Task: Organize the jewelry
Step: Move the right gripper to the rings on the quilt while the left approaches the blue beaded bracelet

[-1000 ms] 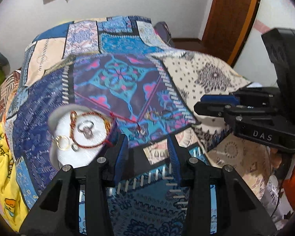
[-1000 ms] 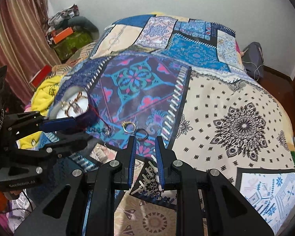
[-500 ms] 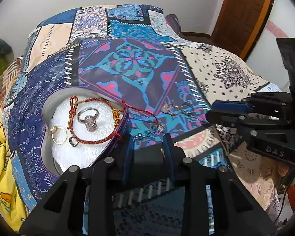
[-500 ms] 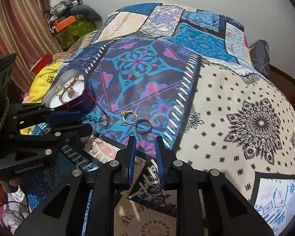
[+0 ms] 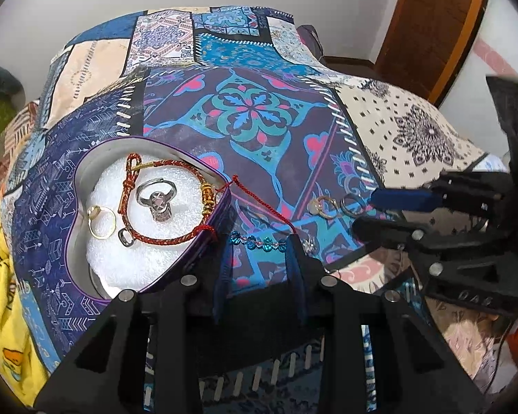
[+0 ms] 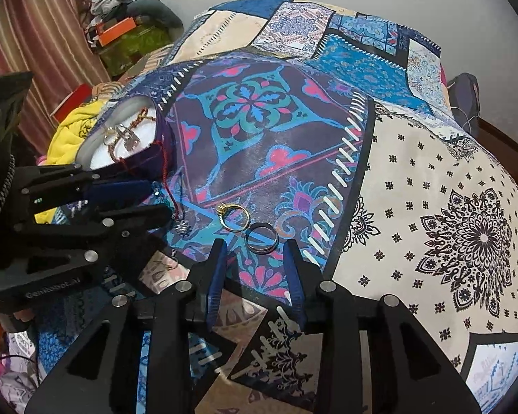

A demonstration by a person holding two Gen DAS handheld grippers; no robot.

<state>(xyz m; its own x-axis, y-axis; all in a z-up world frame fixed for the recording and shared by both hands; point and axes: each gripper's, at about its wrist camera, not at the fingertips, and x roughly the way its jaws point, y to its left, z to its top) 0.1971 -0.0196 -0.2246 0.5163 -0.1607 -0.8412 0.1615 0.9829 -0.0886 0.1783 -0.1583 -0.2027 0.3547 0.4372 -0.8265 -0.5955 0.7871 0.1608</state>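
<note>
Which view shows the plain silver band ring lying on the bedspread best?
The right wrist view: the plain silver band ring lies whole and sharp just ahead of the opening right gripper. In the left wrist view it is small, off to the side, beside the gripper's blue pad.

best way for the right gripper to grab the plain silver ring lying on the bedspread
The silver ring lies flat on the bedspread beside the gold ring. Come from above with the opening, empty right gripper, one finger inside the hoop, one outside its near edge, pinching the band.

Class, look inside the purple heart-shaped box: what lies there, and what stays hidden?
In the purple heart-shaped box, on white foam padding: a red braided bracelet, silver ring, thin gold ring, small grey ring. The padding hides the box's floor.
</note>
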